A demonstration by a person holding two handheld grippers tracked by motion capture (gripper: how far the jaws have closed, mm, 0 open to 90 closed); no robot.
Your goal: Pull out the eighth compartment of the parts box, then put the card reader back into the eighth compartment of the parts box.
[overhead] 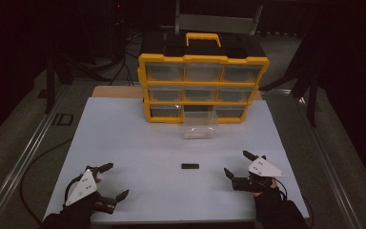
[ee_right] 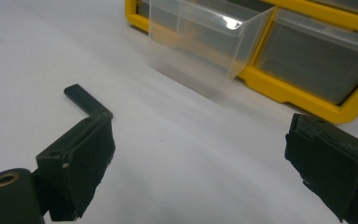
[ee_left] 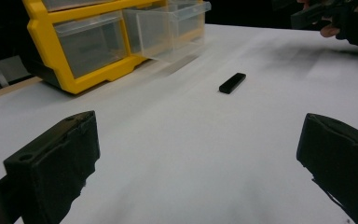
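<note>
Both claws, left claw [overhead: 110, 181] and right claw [overhead: 241, 164], gape wide; at twelve o'clock on the white counter [overhead: 124, 143], the small flat black plastic bar [overhead: 190, 166] looks light and rigid, best pinched across its narrow sides.

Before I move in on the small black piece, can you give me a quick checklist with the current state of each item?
1. Small black piece lies flat on the white table, free of both grippers: ok.
2. Right hand-held gripper jaws wide apart, nothing between them: ok.
3. Left hand-held gripper jaws also apart and empty: ok.
4. Clear drawer pulled out of the bottom middle slot of the yellow organizer, open for a drop: ok.
5. Bare table between the right hand-held gripper and the piece: ok.
6. Drawer empty inside: cannot tell for sure, its walls are see-through and blurred.
</note>
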